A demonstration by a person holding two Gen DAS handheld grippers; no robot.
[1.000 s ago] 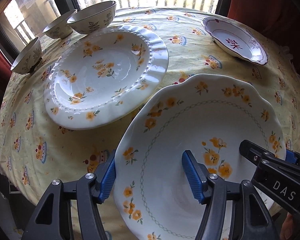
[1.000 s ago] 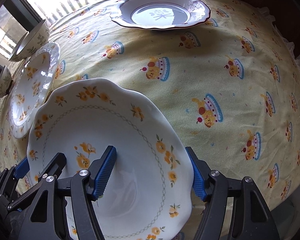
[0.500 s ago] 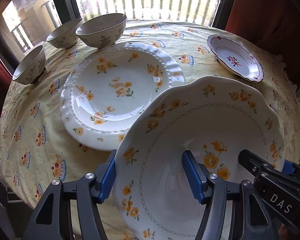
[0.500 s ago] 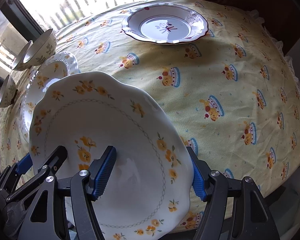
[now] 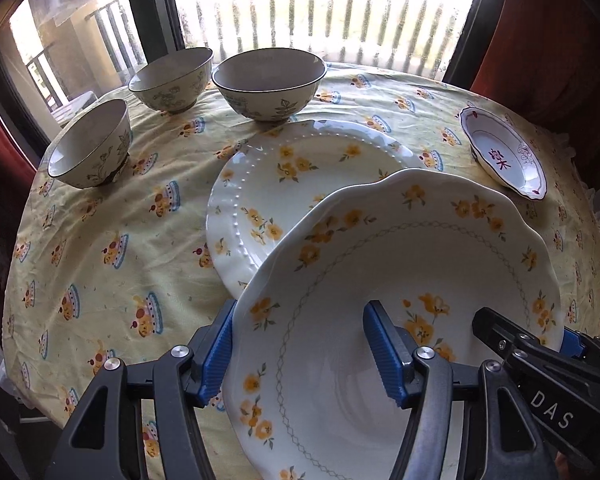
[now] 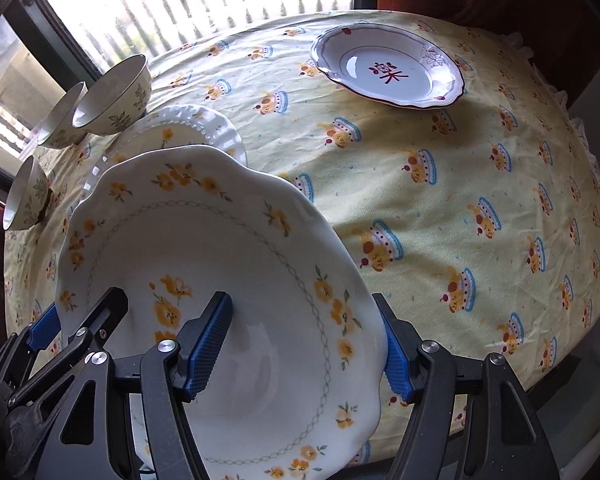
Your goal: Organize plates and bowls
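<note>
Between the blue pads of both claws sat the scalloped plate [image 5: 412, 264]: left gripper [image 5: 300, 348] clamped partway open on its left rim, right gripper [image 6: 306, 344] on its right rim. It hung tilted above the tablecloth [image 6: 440, 200], overlapping the beaded plate [image 5: 284, 184]; three bowls [image 5: 268, 84] lined the window side.
</note>
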